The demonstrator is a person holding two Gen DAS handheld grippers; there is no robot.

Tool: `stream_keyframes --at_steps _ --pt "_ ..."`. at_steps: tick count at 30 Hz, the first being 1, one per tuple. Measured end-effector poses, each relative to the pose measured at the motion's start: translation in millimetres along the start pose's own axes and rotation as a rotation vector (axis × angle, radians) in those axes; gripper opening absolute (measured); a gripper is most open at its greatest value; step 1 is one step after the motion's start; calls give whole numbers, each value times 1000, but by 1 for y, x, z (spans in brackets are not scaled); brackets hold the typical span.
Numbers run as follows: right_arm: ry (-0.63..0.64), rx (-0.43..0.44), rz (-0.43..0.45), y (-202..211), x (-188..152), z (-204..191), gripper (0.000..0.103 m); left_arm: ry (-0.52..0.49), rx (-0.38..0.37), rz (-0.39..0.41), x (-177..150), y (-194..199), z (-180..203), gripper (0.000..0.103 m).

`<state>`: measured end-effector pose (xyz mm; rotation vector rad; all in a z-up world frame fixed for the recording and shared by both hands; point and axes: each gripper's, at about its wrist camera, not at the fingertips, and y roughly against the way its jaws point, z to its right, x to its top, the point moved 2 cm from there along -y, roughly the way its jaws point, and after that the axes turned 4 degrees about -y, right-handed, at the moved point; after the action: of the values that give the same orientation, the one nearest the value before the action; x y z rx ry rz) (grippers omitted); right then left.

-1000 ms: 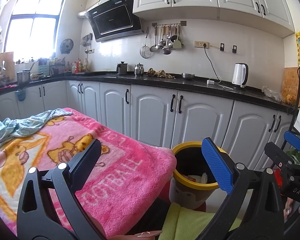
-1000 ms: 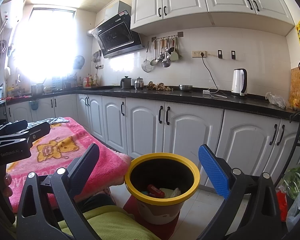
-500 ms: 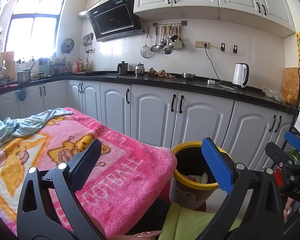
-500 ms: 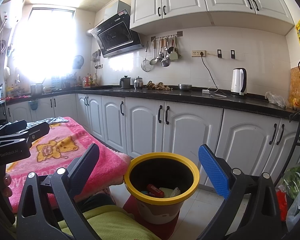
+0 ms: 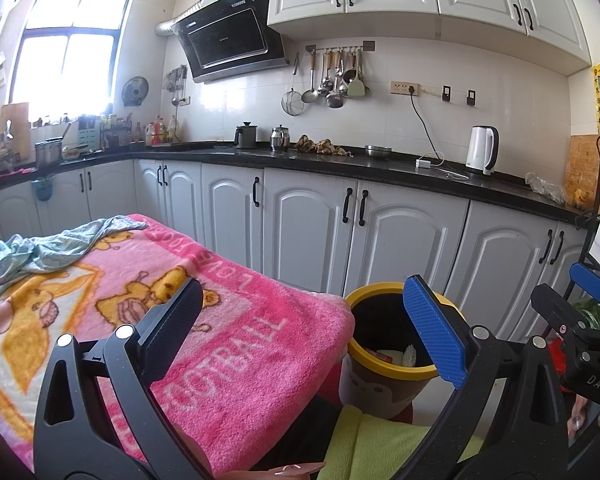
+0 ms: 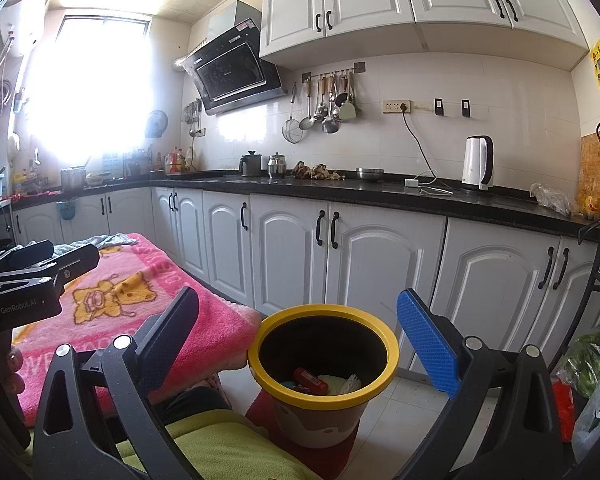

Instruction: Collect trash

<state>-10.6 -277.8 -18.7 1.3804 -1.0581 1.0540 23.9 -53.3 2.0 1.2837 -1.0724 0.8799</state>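
One pink blanket [image 5: 228, 332], white cabinets [image 5: 400, 240]

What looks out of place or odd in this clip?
A pink blanket covers the table in a kitchen, with a crumpled blue cloth at its far end. Both grippers, left and right, are open and empty; the bin already holds trash.

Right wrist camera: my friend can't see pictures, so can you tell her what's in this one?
The open right gripper hangs empty above a yellow-rimmed trash bin on the kitchen floor, with a red wrapper and other scraps inside. A pink cartoon blanket lies to the left, with the left gripper over it, and white cabinets stand behind.
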Motion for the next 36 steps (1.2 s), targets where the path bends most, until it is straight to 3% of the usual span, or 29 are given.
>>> stream_keyframes --at_steps 28,34,36 --pt "-2 4 -14 0 0 2 97 23 18 -28 -7 -5 -4 92" --pt "30 110 -66 -14 9 -8 97 80 36 -64 -8 -5 -29 92" --pt "58 159 -90 -25 16 -25 97 135 98 -91 -10 0 -61 92"
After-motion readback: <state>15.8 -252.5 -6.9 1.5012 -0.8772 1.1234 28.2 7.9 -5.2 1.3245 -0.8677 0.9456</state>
